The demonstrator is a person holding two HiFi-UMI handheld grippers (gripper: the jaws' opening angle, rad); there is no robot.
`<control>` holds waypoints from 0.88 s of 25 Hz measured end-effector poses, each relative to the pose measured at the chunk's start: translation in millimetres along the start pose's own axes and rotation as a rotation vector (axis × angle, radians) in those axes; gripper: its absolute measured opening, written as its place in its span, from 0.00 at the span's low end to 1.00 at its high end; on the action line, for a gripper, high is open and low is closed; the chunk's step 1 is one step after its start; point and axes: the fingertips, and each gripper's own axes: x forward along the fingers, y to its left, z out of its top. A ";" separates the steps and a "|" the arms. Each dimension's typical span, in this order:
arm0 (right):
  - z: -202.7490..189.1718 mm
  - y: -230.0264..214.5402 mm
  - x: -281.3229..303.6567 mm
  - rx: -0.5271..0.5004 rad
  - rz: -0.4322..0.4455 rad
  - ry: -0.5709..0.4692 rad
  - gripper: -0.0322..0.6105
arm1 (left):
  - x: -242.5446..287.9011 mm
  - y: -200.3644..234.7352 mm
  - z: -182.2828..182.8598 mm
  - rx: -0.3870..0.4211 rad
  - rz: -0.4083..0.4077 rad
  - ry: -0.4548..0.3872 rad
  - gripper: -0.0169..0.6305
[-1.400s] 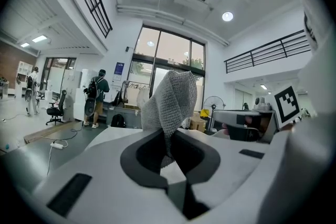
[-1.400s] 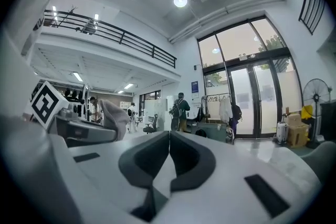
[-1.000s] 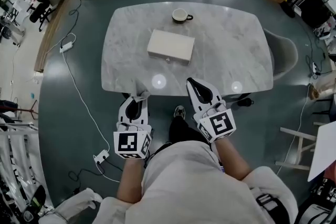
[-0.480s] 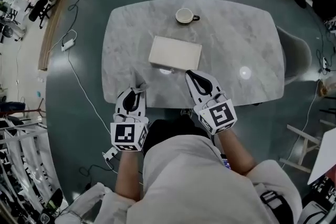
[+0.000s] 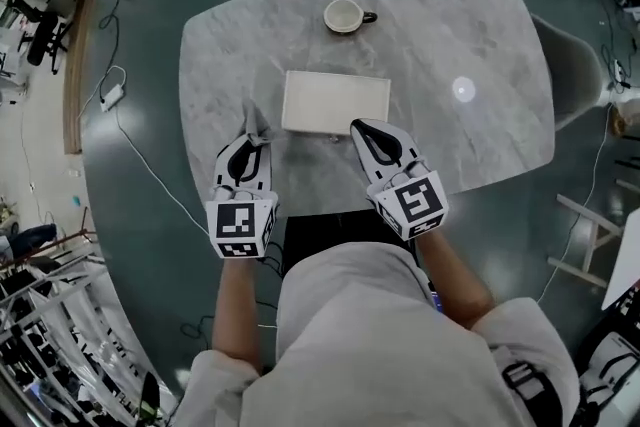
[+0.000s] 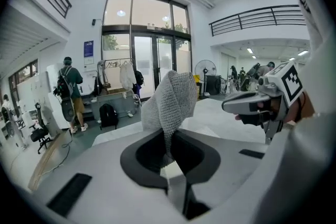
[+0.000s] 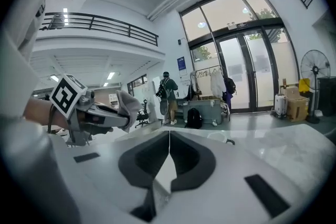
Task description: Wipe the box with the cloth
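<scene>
Looking down, you find the tip of your right hand-held gripper [image 5: 358, 125] overlapping the near edge of the box [image 5: 335, 102], so you cannot tell whether they touch. The cloth's [image 6: 170, 105] lower end is buried between the jaws of your left hand-held gripper [image 6: 169, 157]. You have one box, one cloth, one cup [image 5: 345, 15] and two grippers. The left one pinches the grey knitted cloth, which stands up out of it. The right one's jaws meet with nothing between them. The box is flat, pale and rectangular, lying mid-surface [image 5: 450, 35] between the cup and your grippers.
</scene>
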 end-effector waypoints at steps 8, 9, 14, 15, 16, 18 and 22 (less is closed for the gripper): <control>-18.2 -19.7 39.6 0.060 -0.107 0.065 0.09 | 99.2 34.2 -27.3 0.237 -0.197 0.201 0.08; -20.8 -22.7 42.3 0.074 -0.124 0.073 0.09 | 111.1 36.8 -33.6 0.274 -0.222 0.235 0.08; -33.4 -35.3 50.3 0.124 -0.190 0.117 0.09 | 160.9 42.1 -57.6 0.487 -0.336 0.350 0.08; -36.8 -37.1 51.5 0.133 -0.205 0.129 0.09 | 168.8 40.8 -63.3 0.524 -0.362 0.368 0.08; -39.9 -39.1 53.2 0.141 -0.219 0.139 0.09 | 176.7 39.2 -69.1 0.560 -0.387 0.383 0.08; -43.7 -45.1 59.9 0.158 -0.240 0.151 0.09 | 193.5 38.0 -79.8 0.634 -0.422 0.409 0.08; -41.8 -52.1 71.6 0.181 -0.257 0.152 0.09 | 219.1 41.7 -95.8 0.849 -0.450 0.443 0.08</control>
